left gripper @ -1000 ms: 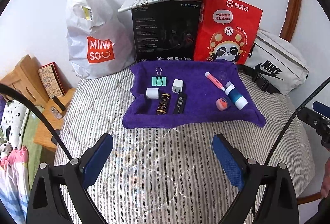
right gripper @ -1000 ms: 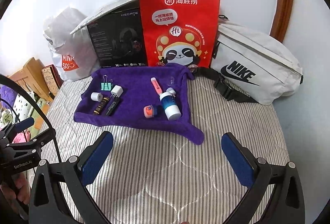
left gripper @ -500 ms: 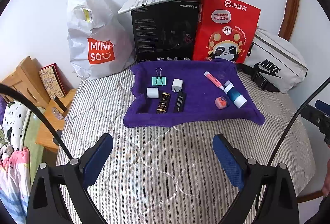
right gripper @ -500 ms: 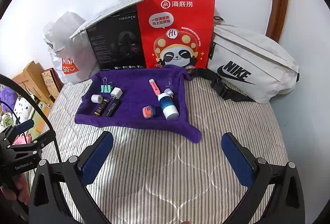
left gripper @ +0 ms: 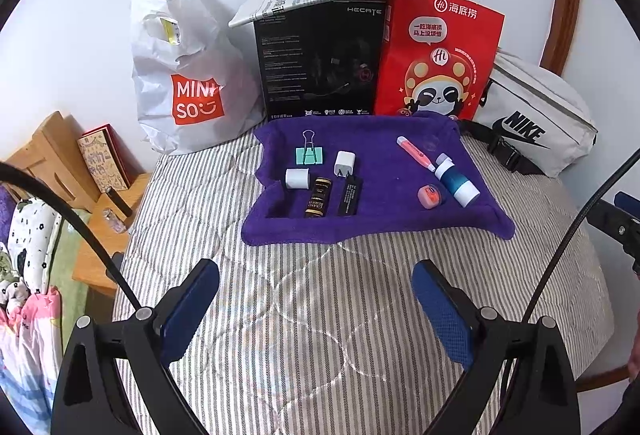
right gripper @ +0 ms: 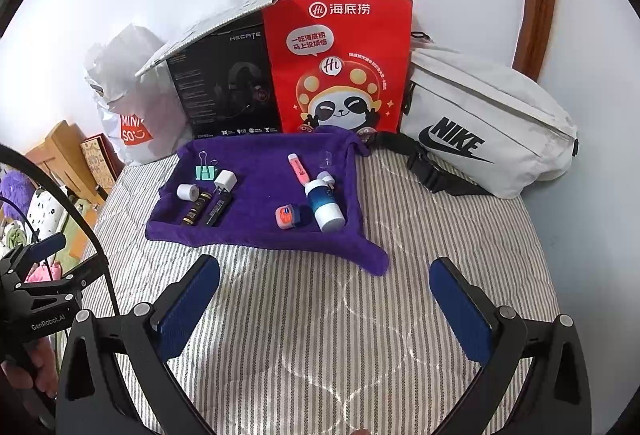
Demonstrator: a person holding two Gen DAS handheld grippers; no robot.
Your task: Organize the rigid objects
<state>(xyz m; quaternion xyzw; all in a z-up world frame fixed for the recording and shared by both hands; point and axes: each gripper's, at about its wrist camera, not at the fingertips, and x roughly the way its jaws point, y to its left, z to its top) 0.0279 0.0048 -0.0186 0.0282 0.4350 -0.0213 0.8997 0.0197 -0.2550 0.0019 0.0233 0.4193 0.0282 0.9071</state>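
A purple towel [left gripper: 384, 223] [right gripper: 256, 235] lies on the striped bed. On its left part sit a green binder clip [left gripper: 309, 155], a white charger [left gripper: 345, 163], a small white roll [left gripper: 297, 178], a dark gold-lettered tube [left gripper: 318, 197] and a black stick [left gripper: 350, 195]. To the right lie a pink pen [left gripper: 414, 153], a blue-and-white bottle [left gripper: 457, 183] [right gripper: 324, 206] and a small orange case [left gripper: 430, 195] [right gripper: 286, 216]. My left gripper [left gripper: 316, 309] and right gripper [right gripper: 326, 305] both stand open over the bedspread, short of the towel, holding nothing.
Against the wall stand a white Miniso bag [left gripper: 188, 75], a black headset box [left gripper: 320, 63], a red panda paper bag [left gripper: 436, 63] and a white Nike waist bag [right gripper: 484, 131]. A wooden bedside shelf [left gripper: 60, 163] is at the left, below the bed's edge.
Both grippers have drawn back and risen slightly, so the towel and its objects look a little smaller and higher in view. Nothing on the towel has moved.
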